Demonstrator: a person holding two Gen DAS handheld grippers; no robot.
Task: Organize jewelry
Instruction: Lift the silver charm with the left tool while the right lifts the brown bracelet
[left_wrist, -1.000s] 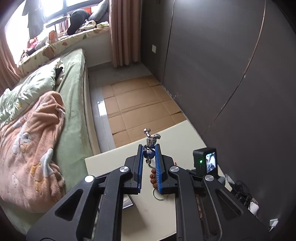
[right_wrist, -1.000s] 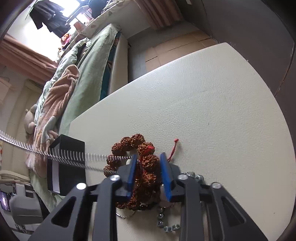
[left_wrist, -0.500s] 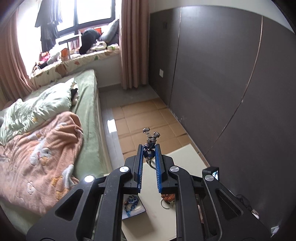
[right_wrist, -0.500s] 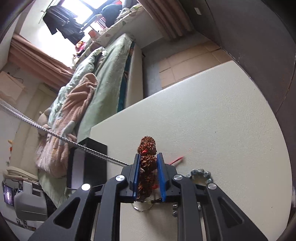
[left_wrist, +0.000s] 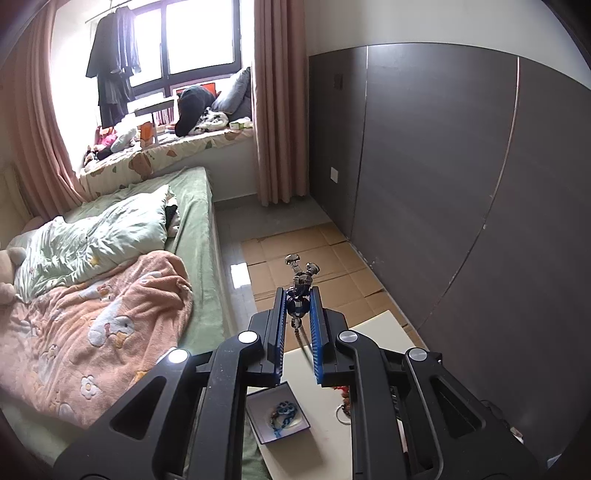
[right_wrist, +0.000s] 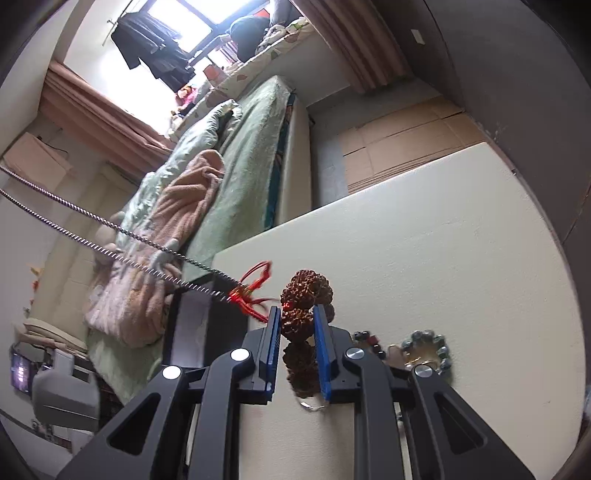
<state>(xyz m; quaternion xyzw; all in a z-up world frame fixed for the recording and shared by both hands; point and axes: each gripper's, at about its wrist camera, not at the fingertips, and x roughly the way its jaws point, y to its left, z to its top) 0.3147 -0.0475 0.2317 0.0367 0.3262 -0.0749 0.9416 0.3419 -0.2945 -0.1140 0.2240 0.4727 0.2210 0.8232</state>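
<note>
My left gripper (left_wrist: 298, 300) is shut on a silver chain necklace with a blue pendant (left_wrist: 297, 305), held high above the white table (left_wrist: 380, 326); its chain (left_wrist: 302, 341) hangs down. Below it an open dark box (left_wrist: 277, 412) holds a blue bead bracelet (left_wrist: 282, 412). My right gripper (right_wrist: 298, 318) is shut on a brown rudraksha bead bracelet (right_wrist: 305, 291) with a red tassel (right_wrist: 255, 286), lifted off the table (right_wrist: 443, 258). The silver chain (right_wrist: 110, 225) stretches across the right wrist view.
A grey-green bead bracelet (right_wrist: 428, 347) and a dark bead string (right_wrist: 367, 339) lie on the table right of my right gripper. The black box (right_wrist: 207, 325) stands at the table's left edge. A bed (left_wrist: 110, 277) is left of the table, a dark wall (left_wrist: 461, 184) right.
Both grippers have risen. The left carried the necklace high above the table. The right shut on the brown bead bracelet and lifted it, its red tassel swinging left.
</note>
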